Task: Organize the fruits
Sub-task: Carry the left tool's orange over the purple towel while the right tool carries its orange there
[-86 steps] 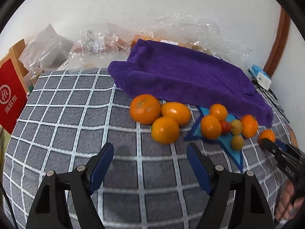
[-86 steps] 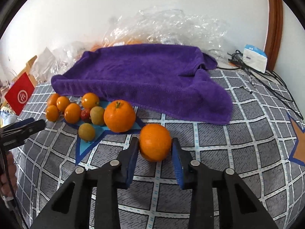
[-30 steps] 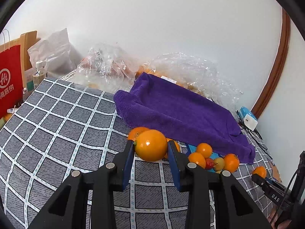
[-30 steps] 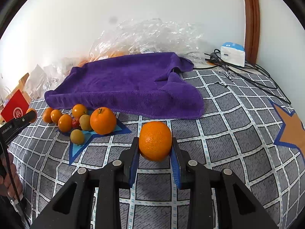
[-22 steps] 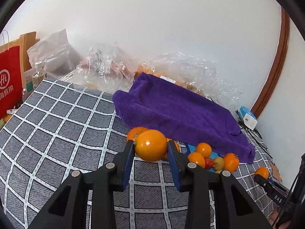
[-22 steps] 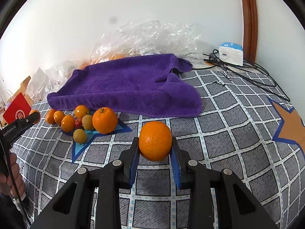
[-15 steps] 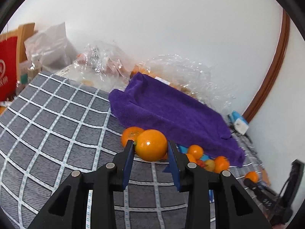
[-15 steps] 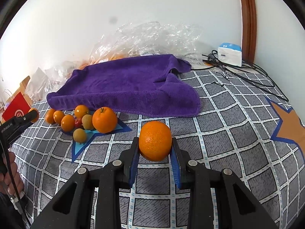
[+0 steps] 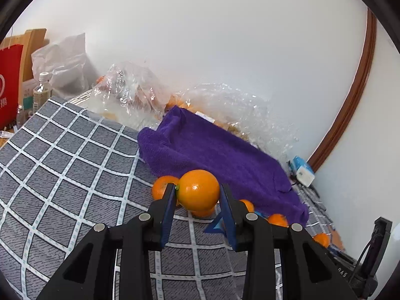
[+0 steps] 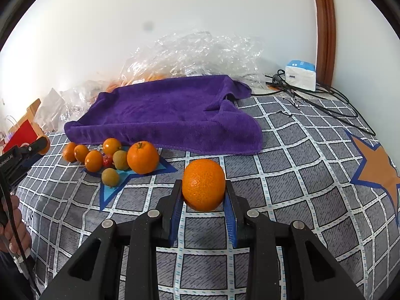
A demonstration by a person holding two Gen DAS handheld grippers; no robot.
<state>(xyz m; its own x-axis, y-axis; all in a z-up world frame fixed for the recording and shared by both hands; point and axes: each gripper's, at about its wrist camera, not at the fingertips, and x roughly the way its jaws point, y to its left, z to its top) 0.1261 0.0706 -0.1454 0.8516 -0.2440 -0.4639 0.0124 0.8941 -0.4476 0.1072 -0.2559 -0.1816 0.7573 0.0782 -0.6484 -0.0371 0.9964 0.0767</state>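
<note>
My left gripper is shut on a smooth orange and holds it above the grey checked cloth. My right gripper is shut on a rough-skinned orange, also lifted. A cluster of fruit lies in front of the purple towel: a large orange, several small oranges, two green-brown fruits and a small red one. In the left wrist view an orange lies behind the held one, near the purple towel.
Crinkled clear plastic bags lie behind the towel by the wall. A white and blue box with black cables sits at the back right. A red paper bag and a bottle stand at the left.
My left gripper, which closed on the smooth orange earlier, has lifted and tilted up with it. My right gripper still holds its orange and has barely moved.
</note>
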